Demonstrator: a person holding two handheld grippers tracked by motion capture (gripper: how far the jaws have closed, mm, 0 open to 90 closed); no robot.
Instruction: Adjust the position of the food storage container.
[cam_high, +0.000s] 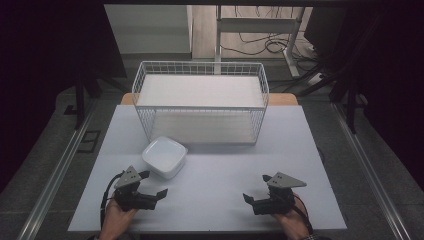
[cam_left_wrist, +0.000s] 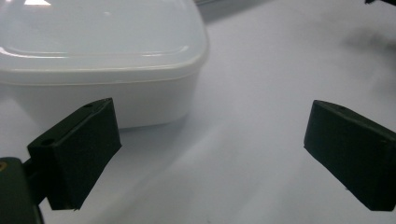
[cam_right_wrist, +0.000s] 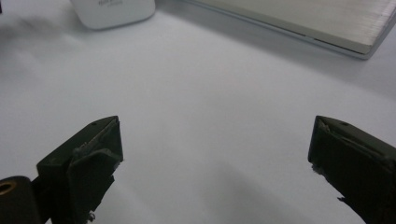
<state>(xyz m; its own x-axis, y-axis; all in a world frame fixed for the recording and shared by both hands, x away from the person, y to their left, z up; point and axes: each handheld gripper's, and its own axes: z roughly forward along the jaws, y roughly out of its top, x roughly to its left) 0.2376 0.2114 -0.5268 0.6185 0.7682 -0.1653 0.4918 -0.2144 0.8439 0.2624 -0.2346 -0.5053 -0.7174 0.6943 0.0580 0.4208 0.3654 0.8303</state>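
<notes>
I have the left gripper (cam_high: 154, 183) low over the white table (cam_high: 215, 195) with its jaws spread wide and empty, the white lidded container (cam_high: 164, 156) sitting just ahead of it (in the left gripper view it looms close behind one jaw, not touched). My right gripper (cam_high: 256, 188) is likewise wide open, holding nothing, well apart from the container. The wire basket (cam_high: 200, 102) stands at the table's far side, just behind the container.

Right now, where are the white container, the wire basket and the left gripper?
white container (cam_high: 164, 156), high view, centre of its lid.
wire basket (cam_high: 200, 65), high view, far rim.
left gripper (cam_high: 153, 183), high view, between its open jaws.
</notes>
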